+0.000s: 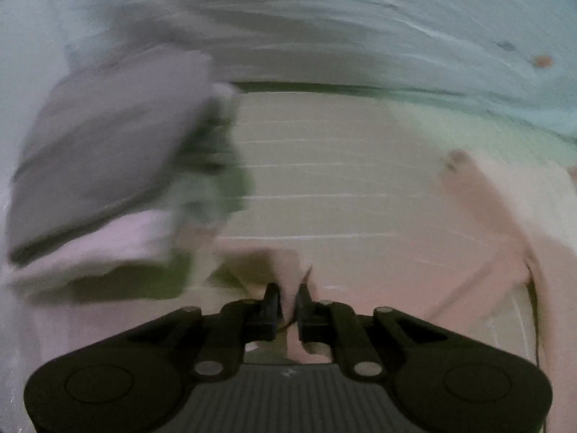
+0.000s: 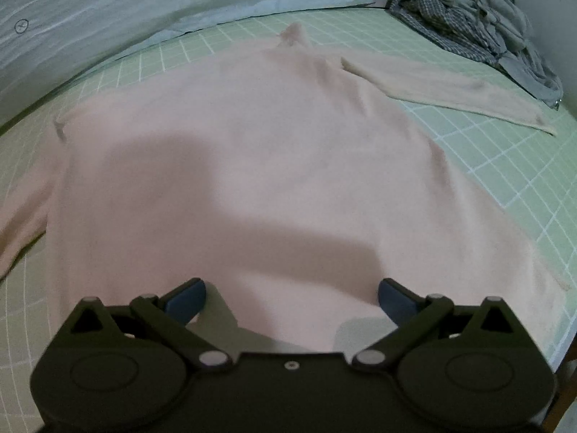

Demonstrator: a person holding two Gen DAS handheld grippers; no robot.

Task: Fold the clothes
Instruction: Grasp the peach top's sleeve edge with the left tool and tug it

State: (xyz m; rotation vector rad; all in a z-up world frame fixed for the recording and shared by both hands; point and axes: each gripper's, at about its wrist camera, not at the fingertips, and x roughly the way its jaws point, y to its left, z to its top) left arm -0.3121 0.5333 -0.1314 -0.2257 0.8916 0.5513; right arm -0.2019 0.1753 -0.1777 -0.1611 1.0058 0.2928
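Your left gripper (image 1: 288, 303) jaws are pinching only a thin fold of the pink sweater (image 2: 252, 166), which is lying spread across the green gridded surface (image 2: 505, 166). Your right gripper (image 2: 291, 301) is hovering wide open, gripping nothing; that fold is risking slipping free.

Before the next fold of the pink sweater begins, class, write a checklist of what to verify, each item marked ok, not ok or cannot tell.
1. Left hand-held gripper has pink fabric between its fingers: ok.
2. Right hand-held gripper open over the hem: ok.
3. Pink sweater body lies flat on the green grid mat: ok.
4. Far sleeve stretched out flat: ok.
5. Pile of clothes clear of the sweater: ok.
6. Which part the left gripper holds: cannot tell, the view is blurred.
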